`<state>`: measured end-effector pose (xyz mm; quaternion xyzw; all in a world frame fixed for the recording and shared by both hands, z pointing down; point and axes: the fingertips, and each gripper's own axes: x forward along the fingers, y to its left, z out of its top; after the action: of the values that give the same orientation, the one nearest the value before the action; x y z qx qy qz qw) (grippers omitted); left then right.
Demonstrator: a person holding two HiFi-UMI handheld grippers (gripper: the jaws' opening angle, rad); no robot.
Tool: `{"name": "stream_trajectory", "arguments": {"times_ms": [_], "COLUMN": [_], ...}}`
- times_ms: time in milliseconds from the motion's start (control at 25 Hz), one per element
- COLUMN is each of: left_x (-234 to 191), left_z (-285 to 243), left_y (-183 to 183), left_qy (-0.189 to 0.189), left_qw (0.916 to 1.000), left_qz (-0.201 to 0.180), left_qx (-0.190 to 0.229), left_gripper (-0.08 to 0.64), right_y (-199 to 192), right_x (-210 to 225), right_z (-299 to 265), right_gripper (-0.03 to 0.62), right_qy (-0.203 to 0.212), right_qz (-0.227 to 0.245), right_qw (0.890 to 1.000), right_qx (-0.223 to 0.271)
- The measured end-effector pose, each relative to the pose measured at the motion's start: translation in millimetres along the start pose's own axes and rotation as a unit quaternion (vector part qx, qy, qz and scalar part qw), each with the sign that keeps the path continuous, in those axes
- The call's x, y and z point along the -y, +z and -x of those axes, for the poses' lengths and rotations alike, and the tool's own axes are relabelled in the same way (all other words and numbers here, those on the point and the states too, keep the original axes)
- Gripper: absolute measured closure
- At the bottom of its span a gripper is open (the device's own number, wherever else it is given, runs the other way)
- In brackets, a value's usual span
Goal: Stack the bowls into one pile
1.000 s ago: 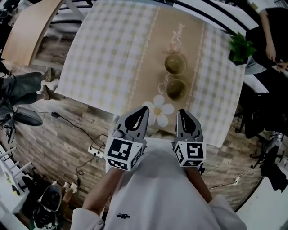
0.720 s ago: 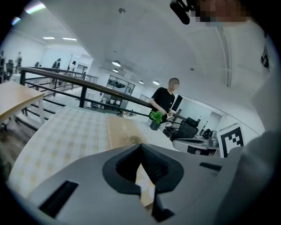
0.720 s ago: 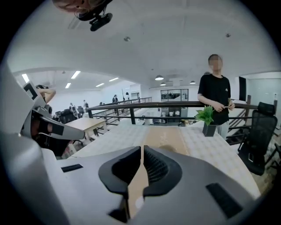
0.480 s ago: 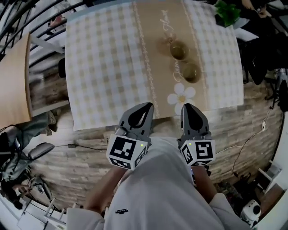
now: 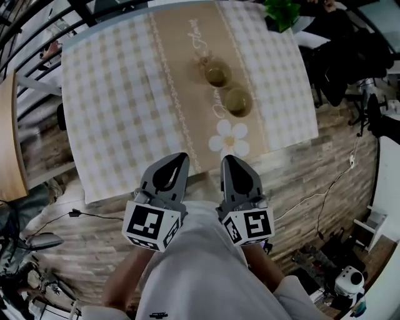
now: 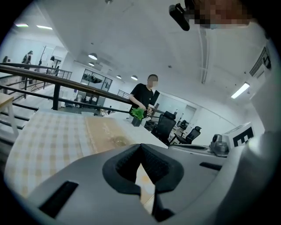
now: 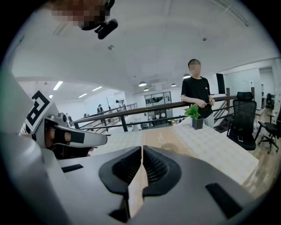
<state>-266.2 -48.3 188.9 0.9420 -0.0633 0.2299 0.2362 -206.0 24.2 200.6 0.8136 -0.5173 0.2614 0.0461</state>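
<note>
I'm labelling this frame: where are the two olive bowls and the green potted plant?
Farther olive round bowl (image 5: 217,75): head view, on its inner hollow.
Nearer olive round bowl (image 5: 237,101): head view, on its inner hollow.
Green potted plant (image 5: 282,9): head view, on its leaves.

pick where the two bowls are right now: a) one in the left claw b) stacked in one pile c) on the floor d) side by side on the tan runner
d: the head view shows the far bowl and the near bowl side by side on the tan runner, unstacked, while the left claw and right claw are shut on nothing.
</note>
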Motion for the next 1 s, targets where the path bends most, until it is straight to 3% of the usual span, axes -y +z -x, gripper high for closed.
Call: {"name": "stream_trajectory", "arguments": {"times_ms": [200,640,1000], "left_x": [7.9,-3.8,36.8], "left_z": [-31.7,-118.9,-146.7], "left_y": [-13.0,2.0,-43.4], "left_qy": [-0.019,-0.054,-0.054], "left_qw": [0.9996,0.9961,0.9945], "left_qz": [-0.022,-0.036,-0.032], "left_qx": [0.007,-0.059,-0.084], "left_gripper": [0.541,0.541,0.541], "right_y": [-14.0,-1.4,-40.0], "right_x": [32.9,115.4,154.8], "right_z": [-5.0,-63.6,-38.4], "right_gripper": [0.554,0.554,0.554], "right_qy": [-0.026,-0.09,-0.101], "right_qz": [-0.001,-0.03,-0.053], "right_qw": [0.999,0.995,0.993], "right_qx": [0.039,0.03,0.019]}}
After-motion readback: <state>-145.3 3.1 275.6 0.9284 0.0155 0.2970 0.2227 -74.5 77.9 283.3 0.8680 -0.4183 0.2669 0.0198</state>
